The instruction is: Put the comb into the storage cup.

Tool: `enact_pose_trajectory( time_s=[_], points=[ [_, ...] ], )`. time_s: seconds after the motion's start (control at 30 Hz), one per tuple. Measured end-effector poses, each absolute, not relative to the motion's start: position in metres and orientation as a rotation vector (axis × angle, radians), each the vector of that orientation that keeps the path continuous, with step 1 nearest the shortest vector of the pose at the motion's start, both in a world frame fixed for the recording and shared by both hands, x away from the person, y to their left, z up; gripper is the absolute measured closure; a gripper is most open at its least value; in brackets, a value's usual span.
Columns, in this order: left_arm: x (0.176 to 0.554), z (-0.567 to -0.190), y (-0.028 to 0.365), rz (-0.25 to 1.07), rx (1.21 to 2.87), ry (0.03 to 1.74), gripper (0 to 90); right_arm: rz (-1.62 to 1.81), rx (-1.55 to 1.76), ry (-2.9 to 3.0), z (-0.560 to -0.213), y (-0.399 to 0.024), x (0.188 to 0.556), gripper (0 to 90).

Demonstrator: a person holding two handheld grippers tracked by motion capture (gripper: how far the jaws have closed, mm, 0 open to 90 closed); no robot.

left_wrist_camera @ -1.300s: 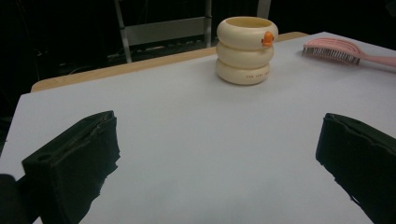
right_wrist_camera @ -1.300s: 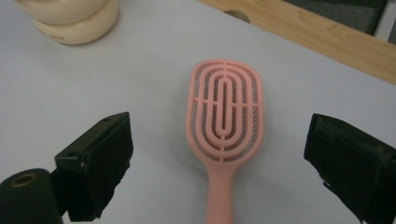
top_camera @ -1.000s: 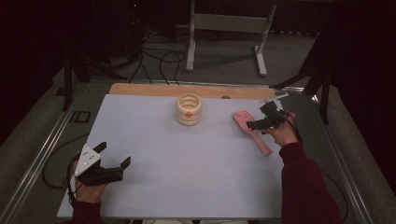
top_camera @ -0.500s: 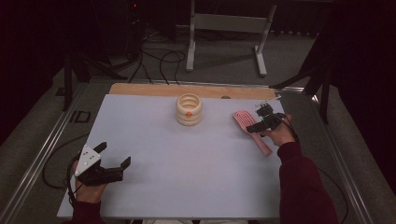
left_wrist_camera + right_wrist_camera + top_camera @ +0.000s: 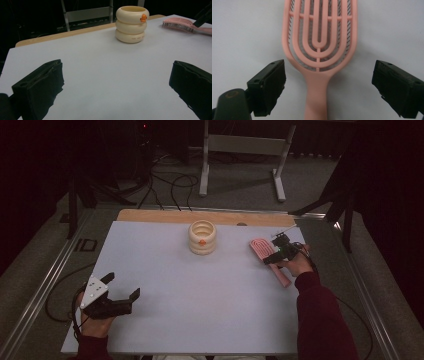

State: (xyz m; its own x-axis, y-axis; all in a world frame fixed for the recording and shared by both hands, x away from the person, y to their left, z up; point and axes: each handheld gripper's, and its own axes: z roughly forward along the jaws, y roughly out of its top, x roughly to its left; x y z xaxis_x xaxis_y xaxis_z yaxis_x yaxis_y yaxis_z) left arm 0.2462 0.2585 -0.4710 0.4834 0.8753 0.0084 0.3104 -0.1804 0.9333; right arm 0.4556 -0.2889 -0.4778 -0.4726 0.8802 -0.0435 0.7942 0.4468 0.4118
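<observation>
Right gripper view: the pink hairbrush (image 5: 319, 50) lies bristles-down on the white table (image 5: 242, 30), its neck and handle running down between the two black jaws, which stand wide apart with bare table on either side of the handle.
Right gripper (image 5: 278, 251): open, poised straight over the brush where head meets handle; not touching it as far as I can tell.
What just changed: compared with a second ago, this gripper has slid along the brush from its far end towards the handle and come lower.
Meaning for the work: judged from this, the approach is nearly done; closing on the neck looks like the next step.
Left gripper (image 5: 121, 296): jaws spread, holding nothing, resting on the near left of the table, same place as before.
Cream ringed holder (image 5: 202, 237): well ahead of the left gripper, left of the right one, unmoved.
Hairbrush position: unchanged on the table.
</observation>
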Motion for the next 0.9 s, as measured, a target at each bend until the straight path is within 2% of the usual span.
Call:
enact_pose_trajectory(
  time_s=[0.33, 0.83, 0.9],
  points=[
    [0.246, -0.471, 0.258, 0.706, 1.734, 1.014, 0.0, 0.444, 1.480, 2.481, -0.486, -0.292, 0.457, 17.9],
    [0.247, -0.472, 0.258, 0.704, 1.738, 1.016, 0.0, 0.378, 1.492, 2.589, -0.495, -0.289, 0.455, 51.8],
    [0.247, -0.472, 0.258, 0.703, 1.738, 1.016, 0.0, 0.378, 1.487, 2.593, -0.495, -0.289, 0.455, 52.9]
  ],
)
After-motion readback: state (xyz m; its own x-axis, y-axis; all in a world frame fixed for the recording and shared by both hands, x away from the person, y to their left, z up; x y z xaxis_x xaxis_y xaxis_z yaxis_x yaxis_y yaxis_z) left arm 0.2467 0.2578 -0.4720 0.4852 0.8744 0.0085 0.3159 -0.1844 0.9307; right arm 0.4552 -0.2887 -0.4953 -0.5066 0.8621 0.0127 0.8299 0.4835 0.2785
